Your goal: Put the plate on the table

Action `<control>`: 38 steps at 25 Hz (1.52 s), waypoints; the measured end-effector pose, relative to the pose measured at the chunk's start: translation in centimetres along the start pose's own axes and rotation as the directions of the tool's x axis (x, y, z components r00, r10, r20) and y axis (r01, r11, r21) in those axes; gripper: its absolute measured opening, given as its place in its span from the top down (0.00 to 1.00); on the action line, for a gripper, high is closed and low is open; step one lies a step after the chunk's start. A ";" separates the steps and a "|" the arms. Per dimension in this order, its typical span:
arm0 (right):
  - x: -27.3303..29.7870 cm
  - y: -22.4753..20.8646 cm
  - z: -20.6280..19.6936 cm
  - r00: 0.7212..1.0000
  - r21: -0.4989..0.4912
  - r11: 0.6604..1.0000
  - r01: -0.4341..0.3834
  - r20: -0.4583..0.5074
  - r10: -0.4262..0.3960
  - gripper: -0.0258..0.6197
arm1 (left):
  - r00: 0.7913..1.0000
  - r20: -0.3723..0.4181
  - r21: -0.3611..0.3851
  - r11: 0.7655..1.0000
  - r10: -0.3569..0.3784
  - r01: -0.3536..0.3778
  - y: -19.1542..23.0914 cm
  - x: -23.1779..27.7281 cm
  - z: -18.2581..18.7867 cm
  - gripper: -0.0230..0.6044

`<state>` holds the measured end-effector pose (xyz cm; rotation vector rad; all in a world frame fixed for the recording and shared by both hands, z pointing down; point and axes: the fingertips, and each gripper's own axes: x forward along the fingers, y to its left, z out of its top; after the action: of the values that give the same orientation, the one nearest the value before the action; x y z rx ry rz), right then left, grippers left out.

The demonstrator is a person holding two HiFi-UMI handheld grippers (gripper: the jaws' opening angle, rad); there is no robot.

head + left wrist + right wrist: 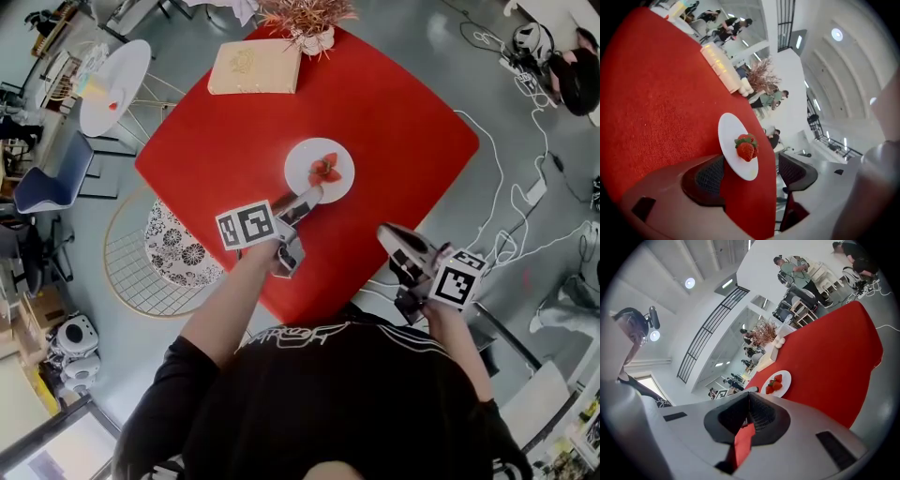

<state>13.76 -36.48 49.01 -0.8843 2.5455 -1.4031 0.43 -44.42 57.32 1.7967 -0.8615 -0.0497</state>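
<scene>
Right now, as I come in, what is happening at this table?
A person holds tongs in each hand. The round white plate with red strawberries lies on the square red table. The left tongs stand open at its near rim, not gripping it. The right tongs are shut and empty, near the table's edge.

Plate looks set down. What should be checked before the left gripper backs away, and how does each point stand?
1. Plate resting on the red table: ok.
2. Left gripper jaws apart: ok.
3. Its pads clear of the plate's rim: cannot tell; the rim overlaps one pad in the left gripper view.
4. Strawberries on the plate: ok.
5. Right gripper shut, empty, away from the plate: ok.
</scene>
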 end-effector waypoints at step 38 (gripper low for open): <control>0.6 3.4 -3.8 0.999 -0.093 0.996 0.010 -0.032 -0.013 0.95 | 0.943 -0.205 0.657 0.751 0.262 -0.066 -1.8 -5.5 -3.6 0.84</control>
<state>10.45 -32.63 48.58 -0.8987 2.6536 -1.3224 -1.12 -38.14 55.29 2.2746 -0.8817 0.6947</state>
